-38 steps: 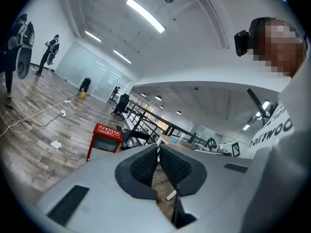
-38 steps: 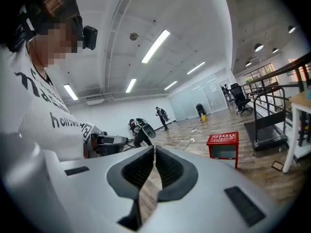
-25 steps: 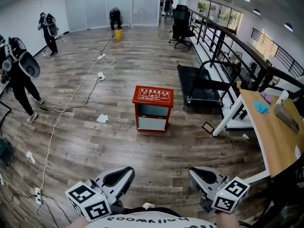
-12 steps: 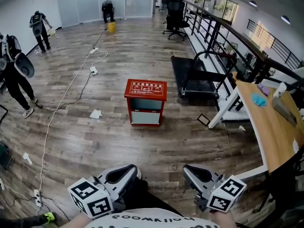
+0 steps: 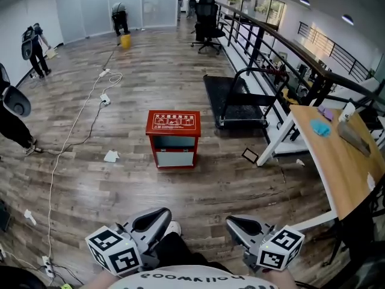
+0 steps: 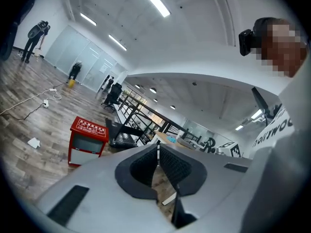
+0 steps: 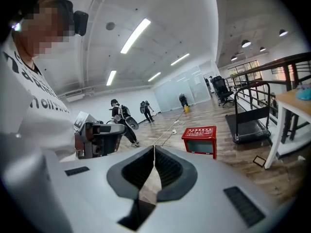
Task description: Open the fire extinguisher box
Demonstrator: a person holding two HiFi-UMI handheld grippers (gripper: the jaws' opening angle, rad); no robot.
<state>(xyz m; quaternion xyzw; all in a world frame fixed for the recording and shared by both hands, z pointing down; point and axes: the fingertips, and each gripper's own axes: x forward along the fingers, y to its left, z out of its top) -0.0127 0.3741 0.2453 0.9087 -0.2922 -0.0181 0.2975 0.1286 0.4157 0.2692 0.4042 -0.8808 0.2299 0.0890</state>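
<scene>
The fire extinguisher box (image 5: 173,138) is a small red cabinet with a pale front door. It stands closed on the wood floor, some way ahead of me. My left gripper (image 5: 157,214) and right gripper (image 5: 236,221) are held low near my body at the bottom of the head view, far short of the box. In the left gripper view the box (image 6: 88,140) sits left of the jaws, and the left gripper (image 6: 158,147) is shut on nothing. In the right gripper view the box (image 7: 199,139) lies right of the jaws, and the right gripper (image 7: 154,149) is shut and empty.
A white cable (image 5: 78,131) with power strips runs across the floor at left, near a paper scrap (image 5: 111,156). A treadmill (image 5: 231,104) and a railing stand right of the box. A wooden desk (image 5: 334,155) is at the right. People stand at far left.
The box has drifted left in the head view as the view shifted. A leg and shoe now show between the grippers. Both grippers stay low and shut.
</scene>
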